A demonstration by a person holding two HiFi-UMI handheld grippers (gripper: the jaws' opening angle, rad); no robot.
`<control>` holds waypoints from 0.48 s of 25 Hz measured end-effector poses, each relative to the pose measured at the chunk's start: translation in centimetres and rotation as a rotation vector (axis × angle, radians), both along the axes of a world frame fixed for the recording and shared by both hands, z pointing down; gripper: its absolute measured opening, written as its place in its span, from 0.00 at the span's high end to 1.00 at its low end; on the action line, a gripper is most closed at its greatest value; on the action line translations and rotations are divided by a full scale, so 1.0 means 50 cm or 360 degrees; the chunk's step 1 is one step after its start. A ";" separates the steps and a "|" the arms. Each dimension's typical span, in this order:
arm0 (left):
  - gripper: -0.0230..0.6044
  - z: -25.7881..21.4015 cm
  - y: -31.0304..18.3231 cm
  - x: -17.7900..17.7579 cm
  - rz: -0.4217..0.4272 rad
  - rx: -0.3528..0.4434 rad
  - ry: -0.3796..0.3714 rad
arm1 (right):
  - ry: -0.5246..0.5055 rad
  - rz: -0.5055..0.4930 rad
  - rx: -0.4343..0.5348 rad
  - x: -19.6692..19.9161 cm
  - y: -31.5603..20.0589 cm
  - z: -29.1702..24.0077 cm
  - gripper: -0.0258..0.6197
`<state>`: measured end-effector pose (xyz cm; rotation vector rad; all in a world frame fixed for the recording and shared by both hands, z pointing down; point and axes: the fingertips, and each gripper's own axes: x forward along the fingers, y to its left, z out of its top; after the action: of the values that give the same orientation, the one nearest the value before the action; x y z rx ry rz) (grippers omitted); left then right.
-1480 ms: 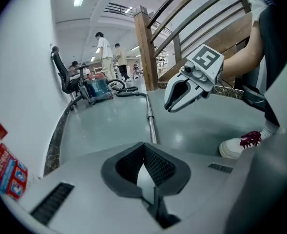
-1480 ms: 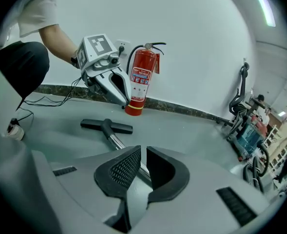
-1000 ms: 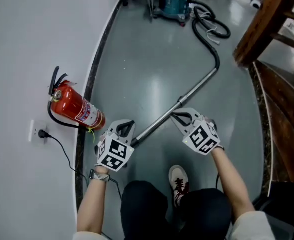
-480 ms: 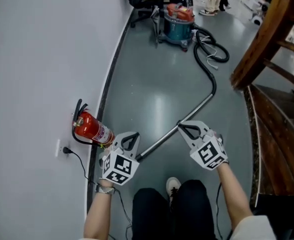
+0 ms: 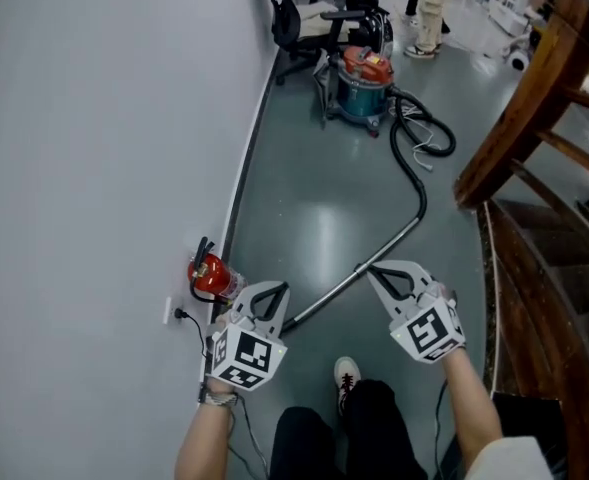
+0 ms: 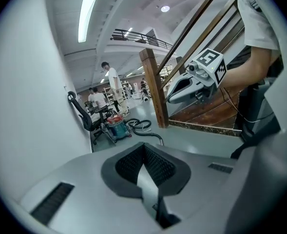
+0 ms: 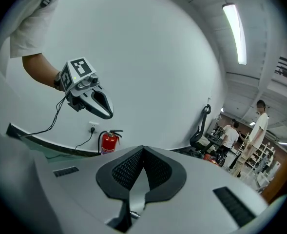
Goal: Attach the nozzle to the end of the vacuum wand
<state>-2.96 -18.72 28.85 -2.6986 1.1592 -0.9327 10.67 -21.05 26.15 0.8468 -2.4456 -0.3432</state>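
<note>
Two large surfaces fill the head view: a white wall [image 5: 104,168] at left and a glossy grey floor [image 5: 314,198] at centre. A brown wooden staircase [image 5: 519,98] occupies the right. A teal-and-red canister vacuum [image 5: 362,86] stands at upper centre. Its black hose [image 5: 414,158] leads down to the silver metal wand [image 5: 390,243], which lies diagonally at centre. The left gripper [image 5: 272,293] and right gripper [image 5: 379,273], at lower centre, each have jaws pressed together on nothing. A red fire extinguisher [image 5: 212,275] stands by the wall.
</note>
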 end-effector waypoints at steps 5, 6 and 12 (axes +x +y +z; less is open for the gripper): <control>0.96 -0.184 0.052 -0.012 -0.0002 -0.0009 0.0022 | -0.0013 0.0015 -0.0016 -0.016 0.043 -0.184 0.92; 0.96 -0.222 0.062 -0.017 -0.0005 -0.0007 0.0028 | -0.0013 0.0018 -0.0017 -0.020 0.052 -0.219 0.92; 0.96 -0.424 0.124 -0.028 -0.0014 0.0028 0.0061 | -0.0049 0.0009 -0.0016 -0.046 0.124 -0.415 0.92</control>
<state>-4.38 -12.54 7.66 -2.7111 1.1813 -0.8717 8.39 -14.86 5.39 0.8605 -2.4709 -0.3174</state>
